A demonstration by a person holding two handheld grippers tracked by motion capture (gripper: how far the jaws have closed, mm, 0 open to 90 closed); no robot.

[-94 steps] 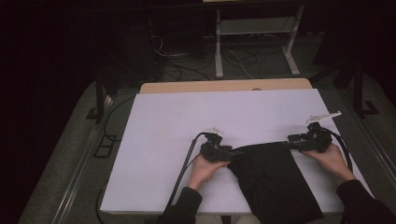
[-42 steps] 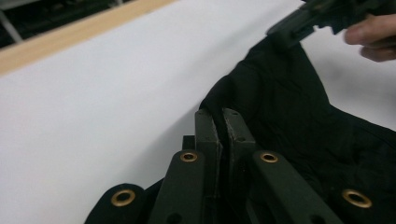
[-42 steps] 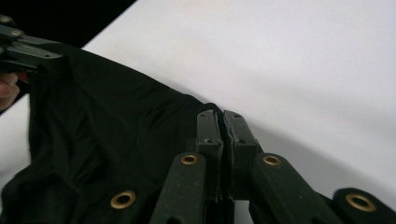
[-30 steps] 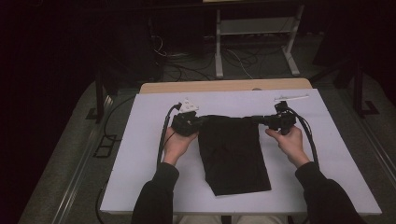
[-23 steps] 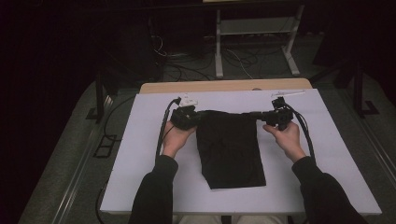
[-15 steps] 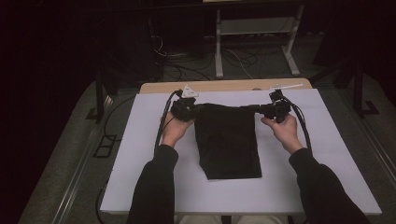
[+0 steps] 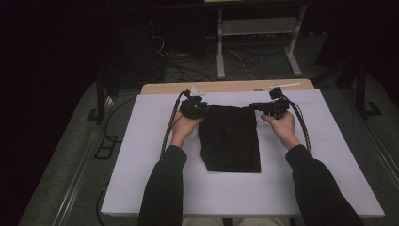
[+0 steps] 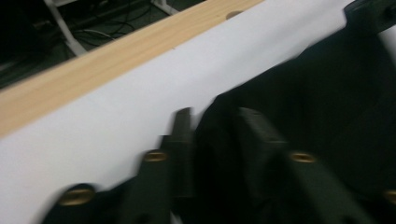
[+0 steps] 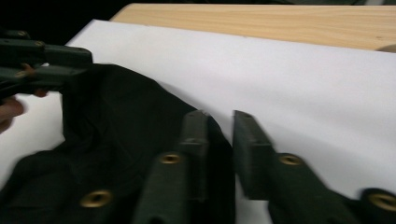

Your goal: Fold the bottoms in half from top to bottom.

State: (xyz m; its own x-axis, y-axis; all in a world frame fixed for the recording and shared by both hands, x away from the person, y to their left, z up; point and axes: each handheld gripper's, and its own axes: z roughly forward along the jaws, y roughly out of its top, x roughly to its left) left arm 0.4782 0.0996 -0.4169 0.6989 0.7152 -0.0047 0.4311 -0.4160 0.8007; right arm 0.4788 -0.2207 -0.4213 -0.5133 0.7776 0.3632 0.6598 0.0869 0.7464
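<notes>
A black cloth (image 7: 230, 139) lies flat on the white table cover (image 7: 141, 179), folded into a long rectangle. My left gripper (image 7: 205, 109) is at its far left corner and my right gripper (image 7: 254, 106) at its far right corner. In the left gripper view the jaws (image 8: 217, 123) have just been opening, and loose black cloth (image 8: 327, 93) sits in the gap. In the right gripper view the jaws (image 9: 219, 123) have also just been opening, with the cloth's edge (image 9: 116, 116) slack between them. The left gripper (image 9: 46, 60) shows there across the cloth.
A bare wooden strip (image 7: 226, 86) runs along the table's far edge, just beyond the grippers. Behind it are a metal stand (image 7: 256, 33) and cables on a dark floor. White cover stretches to both sides and in front of the cloth.
Both hands have carried the cloth's top edge toward the far side of the table and lowered it. The cloth now lies straight, and both pairs of jaws stand apart.
</notes>
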